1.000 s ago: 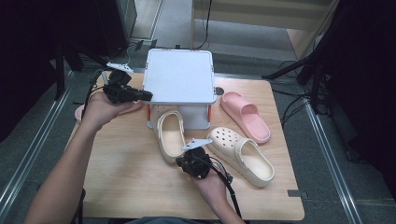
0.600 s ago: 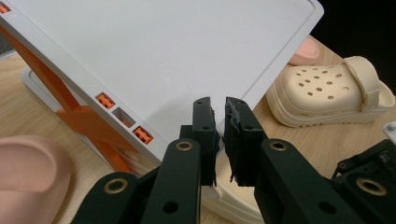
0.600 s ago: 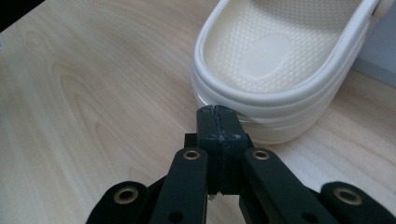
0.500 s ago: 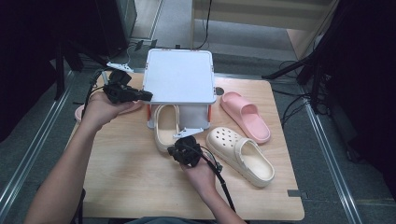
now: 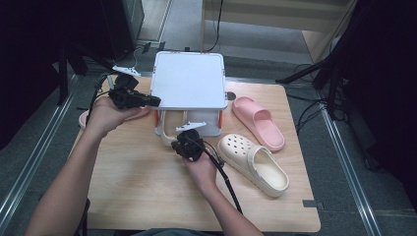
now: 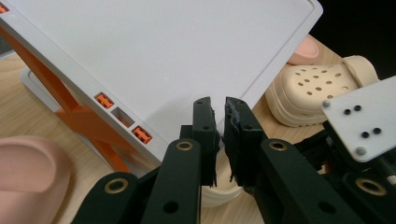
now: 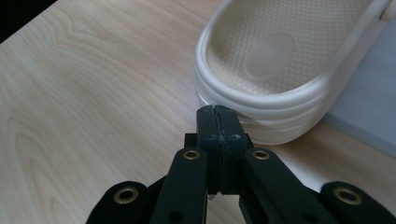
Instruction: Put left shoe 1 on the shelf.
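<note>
A white shoe rack (image 5: 189, 81) with orange legs stands at the table's middle back. A cream clog (image 5: 168, 136) lies toe-first under its shelf, heel sticking out. My right gripper (image 5: 186, 141) is shut, and in the right gripper view its tip (image 7: 218, 112) presses on that clog's heel rim (image 7: 261, 100). My left gripper (image 5: 156, 102) hovers at the rack's left edge, jaws together but for a slim gap, holding nothing. In the left gripper view its tips (image 6: 217, 107) sit over the shelf top (image 6: 163, 56).
A second cream clog (image 5: 253, 158) lies right of my right hand. A pink slipper (image 5: 258, 122) lies beside the rack's right side, another pink slipper (image 5: 84, 119) under my left hand. Bare wood spreads across the table's front.
My right gripper has moved forward toward the rack, pushing the cream clog in under the shelf. The left gripper has held still.
</note>
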{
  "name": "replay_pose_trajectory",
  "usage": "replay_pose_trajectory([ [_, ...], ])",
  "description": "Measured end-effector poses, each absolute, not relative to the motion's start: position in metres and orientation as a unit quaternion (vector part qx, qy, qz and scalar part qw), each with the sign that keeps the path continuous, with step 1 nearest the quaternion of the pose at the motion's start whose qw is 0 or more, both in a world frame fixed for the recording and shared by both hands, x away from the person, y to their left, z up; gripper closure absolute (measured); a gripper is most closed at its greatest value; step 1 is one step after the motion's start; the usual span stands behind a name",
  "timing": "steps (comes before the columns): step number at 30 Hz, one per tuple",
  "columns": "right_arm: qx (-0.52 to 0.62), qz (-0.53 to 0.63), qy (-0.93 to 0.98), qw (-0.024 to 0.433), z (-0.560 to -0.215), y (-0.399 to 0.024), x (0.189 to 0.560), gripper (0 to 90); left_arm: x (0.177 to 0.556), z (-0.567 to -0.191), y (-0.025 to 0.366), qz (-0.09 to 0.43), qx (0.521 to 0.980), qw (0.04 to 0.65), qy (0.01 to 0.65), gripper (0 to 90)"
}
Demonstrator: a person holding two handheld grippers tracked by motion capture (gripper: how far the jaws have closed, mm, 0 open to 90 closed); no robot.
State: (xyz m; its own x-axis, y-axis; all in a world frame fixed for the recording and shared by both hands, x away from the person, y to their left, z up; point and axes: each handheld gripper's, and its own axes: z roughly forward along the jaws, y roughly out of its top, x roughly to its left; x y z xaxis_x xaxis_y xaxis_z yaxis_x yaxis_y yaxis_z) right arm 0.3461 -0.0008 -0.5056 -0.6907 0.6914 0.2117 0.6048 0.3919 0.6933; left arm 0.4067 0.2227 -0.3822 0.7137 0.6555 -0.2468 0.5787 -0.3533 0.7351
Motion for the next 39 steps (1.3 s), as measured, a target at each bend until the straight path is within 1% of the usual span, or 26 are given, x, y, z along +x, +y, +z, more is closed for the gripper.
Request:
replay_pose_trajectory([
  [8, 0.383, 0.388, 0.835, 0.071, -0.505, 0.018, 0.364, 90.0, 0.407, -0.382, 0.223, 0.045, 0.821, 0.427, 0.375, 82.5],
  [15, 0.384, 0.396, 0.831, 0.069, -0.501, 0.020, 0.371, 90.0, 0.407, -0.383, 0.224, 0.044, 0.822, 0.429, 0.372, 82.2],
  [18, 0.382, 0.405, 0.828, 0.060, -0.497, 0.017, 0.368, 89.3, 0.407, -0.383, 0.224, 0.045, 0.822, 0.429, 0.373, 81.6],
  [21, 0.373, 0.417, 0.827, 0.053, -0.491, 0.010, 0.361, 86.8, 0.407, -0.383, 0.224, 0.043, 0.822, 0.430, 0.372, 81.5],
  [23, 0.365, 0.419, 0.830, 0.049, -0.486, 0.005, 0.356, 83.5, 0.407, -0.383, 0.224, 0.045, 0.822, 0.429, 0.372, 81.5],
  [25, 0.351, 0.425, 0.834, 0.036, -0.479, -0.003, 0.344, 77.7, 0.407, -0.382, 0.223, 0.045, 0.822, 0.429, 0.372, 79.4],
  [26, 0.351, 0.425, 0.834, 0.036, -0.479, -0.003, 0.344, 77.7, 0.407, -0.382, 0.223, 0.040, 0.821, 0.430, 0.372, 79.4],
  [28, 0.340, 0.430, 0.836, 0.033, -0.475, -0.010, 0.338, 71.9, 0.407, -0.382, 0.223, 0.036, 0.821, 0.431, 0.372, 75.4],
  [29, 0.339, 0.433, 0.835, 0.029, -0.471, -0.016, 0.334, 67.6, 0.407, -0.382, 0.223, 0.036, 0.819, 0.434, 0.375, 71.7],
  [30, 0.339, 0.433, 0.835, 0.029, -0.471, -0.016, 0.334, 67.6, 0.407, -0.382, 0.223, 0.036, 0.819, 0.434, 0.375, 69.6],
  [31, 0.337, 0.435, 0.834, 0.027, -0.469, -0.020, 0.332, 66.9, 0.407, -0.382, 0.223, 0.036, 0.818, 0.434, 0.377, 69.6],
  [37, 0.327, 0.454, 0.828, 0.026, -0.457, -0.047, 0.321, 61.0, 0.402, -0.378, 0.222, 0.030, 0.816, 0.433, 0.381, 57.0],
  [39, 0.324, 0.453, 0.830, 0.029, -0.453, -0.056, 0.316, 60.0, 0.398, -0.377, 0.223, 0.036, 0.816, 0.437, 0.377, 53.7],
])
